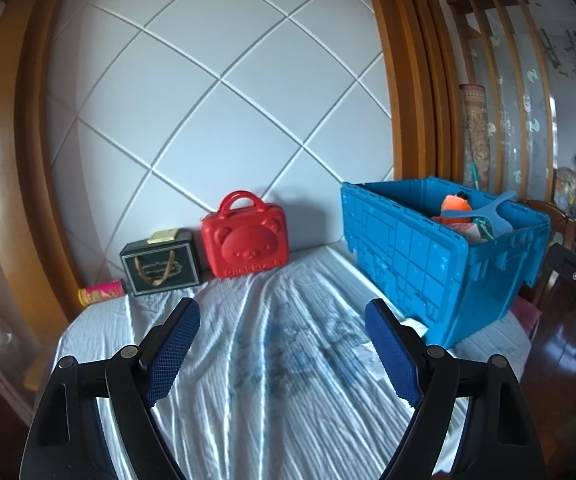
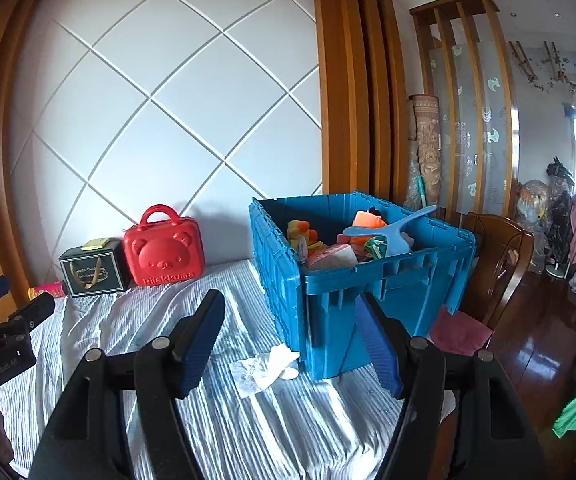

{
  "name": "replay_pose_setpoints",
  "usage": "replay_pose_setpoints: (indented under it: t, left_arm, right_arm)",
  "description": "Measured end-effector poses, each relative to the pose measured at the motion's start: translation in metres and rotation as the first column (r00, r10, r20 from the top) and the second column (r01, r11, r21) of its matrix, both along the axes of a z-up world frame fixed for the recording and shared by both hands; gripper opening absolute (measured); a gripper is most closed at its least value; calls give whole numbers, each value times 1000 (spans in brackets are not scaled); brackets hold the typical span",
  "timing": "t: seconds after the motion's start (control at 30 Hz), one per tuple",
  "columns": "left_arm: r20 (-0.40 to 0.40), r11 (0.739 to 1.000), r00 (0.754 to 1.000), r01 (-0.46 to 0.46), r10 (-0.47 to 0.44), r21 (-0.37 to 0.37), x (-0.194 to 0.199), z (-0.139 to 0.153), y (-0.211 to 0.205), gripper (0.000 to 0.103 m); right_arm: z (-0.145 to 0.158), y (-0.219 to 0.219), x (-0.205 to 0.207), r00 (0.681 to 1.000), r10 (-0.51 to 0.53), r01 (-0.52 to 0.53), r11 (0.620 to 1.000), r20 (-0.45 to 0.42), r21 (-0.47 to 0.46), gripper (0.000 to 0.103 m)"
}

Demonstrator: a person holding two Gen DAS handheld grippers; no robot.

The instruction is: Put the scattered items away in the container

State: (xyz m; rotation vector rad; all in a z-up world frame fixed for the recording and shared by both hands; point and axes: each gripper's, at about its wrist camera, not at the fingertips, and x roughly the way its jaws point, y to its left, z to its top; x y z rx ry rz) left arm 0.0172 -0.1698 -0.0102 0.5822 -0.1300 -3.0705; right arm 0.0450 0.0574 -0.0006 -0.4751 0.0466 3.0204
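Over at the far left, tucked against the padded white wall, a pink tube (image 1: 100, 291) lies on its side, and next to it stand a dark gift box (image 1: 162, 267) with gold ribbon handles and a red bear-faced case (image 1: 244, 242). All three sit in a row along the wall at the back of the bed (image 1: 247, 360), which looks like a parking spot rather than a mess, though I can't tell whether they count as items to tidy.

The left hand-held gripper (image 1: 283, 348) hovers over the striped sheet with its jaws spread wide and nothing between them.

Further right, a crumpled white wrapper or tissue (image 2: 265, 368) lies on the sheet just beside the near corner of the blue crate (image 2: 372, 280); it looks like the one loose thing close to hand. The right hand-held gripper (image 2: 292, 344) points toward it and the crate, jaws apart and empty, and to my eye it is lined up for that scrap.

The crate stands open at the bed's right edge, beside a wooden chair (image 2: 500, 256). An orange plush toy (image 2: 368, 220), a blue scoop (image 2: 384, 232) and other soft things are already piled inside.
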Motion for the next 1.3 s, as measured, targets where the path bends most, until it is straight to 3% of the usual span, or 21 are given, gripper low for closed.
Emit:
replay_pose_setpoints:
  t: [0.3, 0.83, 0.93, 1.03, 1.3]
  left_arm:
    - [-2, 994, 994, -105, 105, 8, 26, -4, -3, 85]
    - [-34, 991, 990, -134, 134, -7, 47, 5, 4, 87]
    - [-48, 987, 986, -160, 160, -6, 48, 6, 0, 98]
    - [-60, 984, 983, -177, 176, -7, 49, 6, -4, 100]
    - [10, 994, 994, -106, 106, -20, 34, -3, -4, 100]
  right_arm:
    - [-6, 1, 12, 998, 62, -62, 998, 1, 8, 67]
    - [-1, 8, 15, 994, 113, -113, 993, -8, 16, 68]
    - [0, 4, 17, 994, 111, -111, 994, -12, 25, 80]
    - [2, 1, 19, 994, 108, -108, 994, -15, 34, 80]
    - [1, 1, 19, 995, 97, -97, 995, -3, 26, 80]
